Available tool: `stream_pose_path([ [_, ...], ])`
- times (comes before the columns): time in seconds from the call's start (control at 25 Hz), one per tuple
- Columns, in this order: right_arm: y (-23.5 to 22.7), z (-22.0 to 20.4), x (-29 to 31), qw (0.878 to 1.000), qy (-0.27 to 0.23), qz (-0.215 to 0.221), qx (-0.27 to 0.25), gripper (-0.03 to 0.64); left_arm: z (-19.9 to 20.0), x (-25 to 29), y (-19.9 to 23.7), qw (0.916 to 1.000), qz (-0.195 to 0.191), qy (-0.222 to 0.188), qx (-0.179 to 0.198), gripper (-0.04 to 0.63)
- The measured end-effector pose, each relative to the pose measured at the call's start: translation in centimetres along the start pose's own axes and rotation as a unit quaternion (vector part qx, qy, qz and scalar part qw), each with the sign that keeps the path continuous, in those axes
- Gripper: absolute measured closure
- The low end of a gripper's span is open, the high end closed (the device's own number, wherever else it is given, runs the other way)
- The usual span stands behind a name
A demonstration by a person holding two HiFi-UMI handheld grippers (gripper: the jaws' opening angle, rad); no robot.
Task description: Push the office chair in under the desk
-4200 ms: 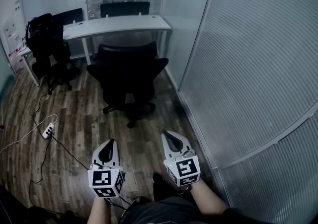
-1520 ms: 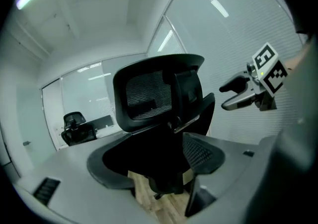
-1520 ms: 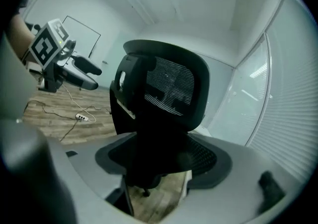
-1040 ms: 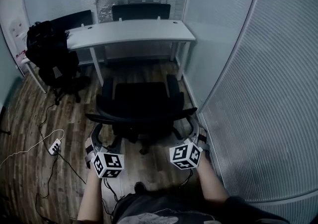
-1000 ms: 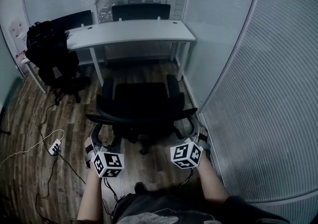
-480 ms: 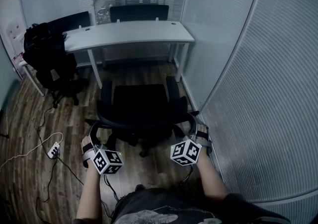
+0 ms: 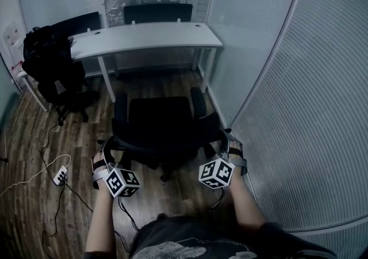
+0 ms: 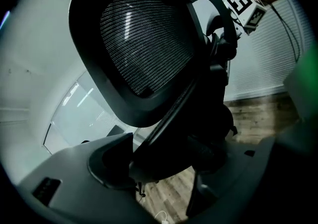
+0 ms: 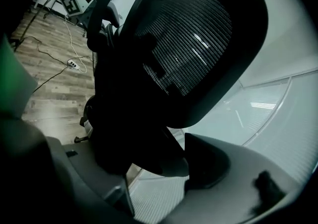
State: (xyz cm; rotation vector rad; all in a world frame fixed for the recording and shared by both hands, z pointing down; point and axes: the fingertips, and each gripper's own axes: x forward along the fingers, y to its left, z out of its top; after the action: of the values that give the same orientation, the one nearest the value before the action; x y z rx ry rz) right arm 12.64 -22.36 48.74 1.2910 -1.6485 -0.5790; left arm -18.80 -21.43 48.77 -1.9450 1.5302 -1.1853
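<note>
Claws of left gripper (image 7: 106, 146) and right gripper (image 7: 226, 139) clamped on office chair (image 7: 158, 120) backrest, contact murky.

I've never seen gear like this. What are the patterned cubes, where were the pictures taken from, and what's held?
No robot here: a person holds a two-jaw gripper in each hand; the cubes are part of them. One picture looks down from the person's head; the other two come from cameras on the grippers. The left gripper and right gripper each clamp the backrest rim of the office chair, which stands on the wooden floor short of the desk.
</note>
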Motion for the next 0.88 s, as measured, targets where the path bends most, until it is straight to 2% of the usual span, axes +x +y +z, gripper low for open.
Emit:
stream_pose_path([
  [0.32, -0.1, 0.1, 0.3, 1.0, 0.008, -0.004, 0.013, 0.313, 0.5, 1.0, 0.0, 0.999, -0.034, -0.027, 0.015, 0.274],
  [0.72, 0.0, 1.8, 2.9, 0.999, 0.029, -0.005, 0.025, 0.313, -0.1, 4.9, 2.2, 0.9977, -0.041, -0.047, 0.027, 0.278],
  [0.88, 0.0, 2.6, 4.7, 0.999, 0.033, 0.0, 0.028, 0.313, -0.4, 7.1, 3.1, 0.9976, -0.044, -0.044, 0.03, 0.278],
])
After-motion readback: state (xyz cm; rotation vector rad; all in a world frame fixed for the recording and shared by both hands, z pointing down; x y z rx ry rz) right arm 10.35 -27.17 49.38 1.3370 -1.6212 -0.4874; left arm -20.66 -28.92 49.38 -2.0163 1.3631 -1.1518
